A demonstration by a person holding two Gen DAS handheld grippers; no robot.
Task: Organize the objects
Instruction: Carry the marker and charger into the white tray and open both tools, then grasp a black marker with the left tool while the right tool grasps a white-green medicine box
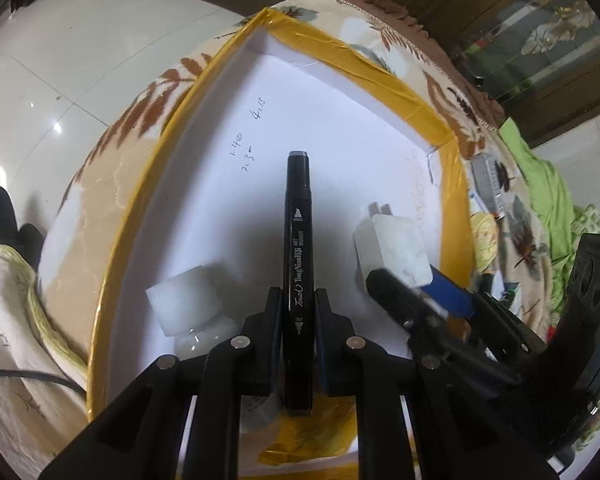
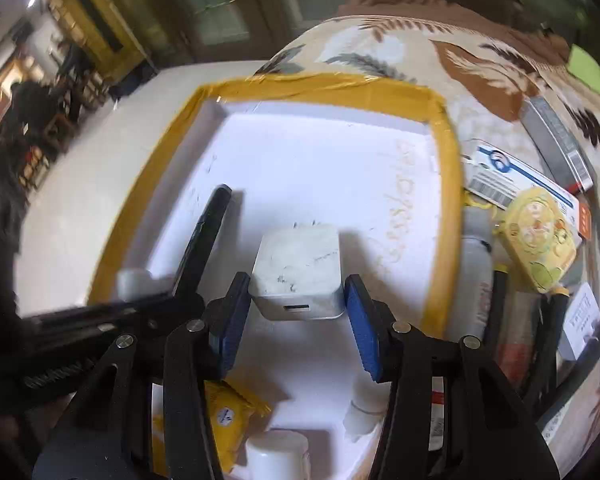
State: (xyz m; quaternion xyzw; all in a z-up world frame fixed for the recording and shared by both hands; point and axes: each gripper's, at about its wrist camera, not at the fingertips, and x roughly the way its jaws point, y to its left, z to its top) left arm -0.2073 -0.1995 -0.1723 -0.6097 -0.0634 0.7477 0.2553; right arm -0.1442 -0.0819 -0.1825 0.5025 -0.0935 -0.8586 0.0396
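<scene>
Held over white tray (image 1: 340, 120) on patterned bed: black marker (image 1: 299, 256) clenched in left gripper (image 1: 299, 312) jaws; white charger (image 2: 298, 272) gripped by right gripper (image 2: 298, 320) jaws. Likely mid-placement; next, lowering and releasing inside.

A leaf-print blanket (image 2: 480, 64) covers the surface, brown fronds on cream. On it sits the white tray with yellow-taped rim (image 2: 324, 84), taking up the left. Just right of the tray lie a blue-and-white carton (image 2: 512, 176), a yellow packet (image 2: 540, 236) and a grey box (image 2: 556, 140) further off.
</scene>
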